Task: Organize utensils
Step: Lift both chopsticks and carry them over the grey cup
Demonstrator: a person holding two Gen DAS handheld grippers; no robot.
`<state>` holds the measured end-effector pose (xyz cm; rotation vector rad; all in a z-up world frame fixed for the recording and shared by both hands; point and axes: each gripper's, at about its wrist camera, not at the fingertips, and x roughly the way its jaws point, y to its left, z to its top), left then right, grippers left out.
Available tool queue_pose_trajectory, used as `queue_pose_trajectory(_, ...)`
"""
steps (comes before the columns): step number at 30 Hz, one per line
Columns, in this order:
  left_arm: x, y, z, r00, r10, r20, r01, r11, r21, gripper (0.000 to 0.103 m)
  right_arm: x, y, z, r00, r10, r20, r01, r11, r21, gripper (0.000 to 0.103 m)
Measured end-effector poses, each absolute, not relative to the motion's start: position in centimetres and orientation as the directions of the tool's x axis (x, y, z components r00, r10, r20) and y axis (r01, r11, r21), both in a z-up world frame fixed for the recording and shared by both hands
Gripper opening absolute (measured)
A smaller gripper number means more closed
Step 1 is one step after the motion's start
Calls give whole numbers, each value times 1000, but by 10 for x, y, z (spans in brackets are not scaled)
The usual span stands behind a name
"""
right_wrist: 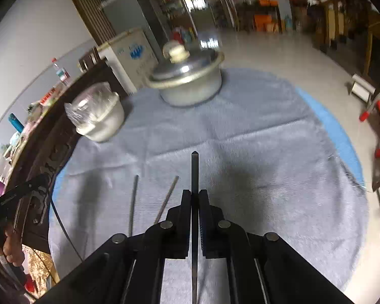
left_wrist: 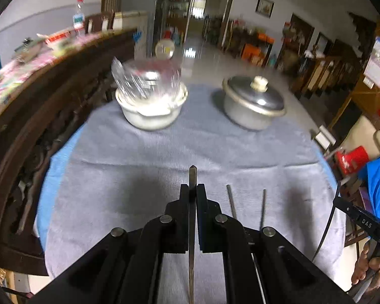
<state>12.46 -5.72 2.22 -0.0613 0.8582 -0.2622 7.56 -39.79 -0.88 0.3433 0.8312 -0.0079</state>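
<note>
My left gripper (left_wrist: 192, 190) is shut on a thin dark metal utensil (left_wrist: 192, 174) whose pointed tip sticks out past the fingers, above the grey cloth (left_wrist: 164, 147). My right gripper (right_wrist: 194, 195) is shut on a like dark utensil (right_wrist: 194, 169), held above the same cloth. Two thin metal sticks lie on the cloth between the grippers; they show in the left wrist view (left_wrist: 231, 201) and in the right wrist view (right_wrist: 133, 200).
A white bowl with a clear plastic cover (left_wrist: 150, 96) and a lidded metal pot (left_wrist: 253, 103) stand at the far side of the round table. A dark carved wooden cabinet (left_wrist: 38, 116) runs along the left. The table edge and floor lie to the right.
</note>
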Motion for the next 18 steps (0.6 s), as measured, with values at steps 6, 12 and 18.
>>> queue_pose_trajectory(6,60,-44,48,736,-256,-627,197,967,-162,5,21,-380,15,777,61,-627,147,950,275,7)
queue_pose_trajectory(12,8,-33,58,813,-240,-530,179,970,-166,5,-36,-363,33,851,-9,-524,161,956,244,7)
queue_pose_trajectory(18,-28,-24,73,845,-250,-472,182,966,-186,5,-76,-358,50,890,-21,-456,161,949,270,7)
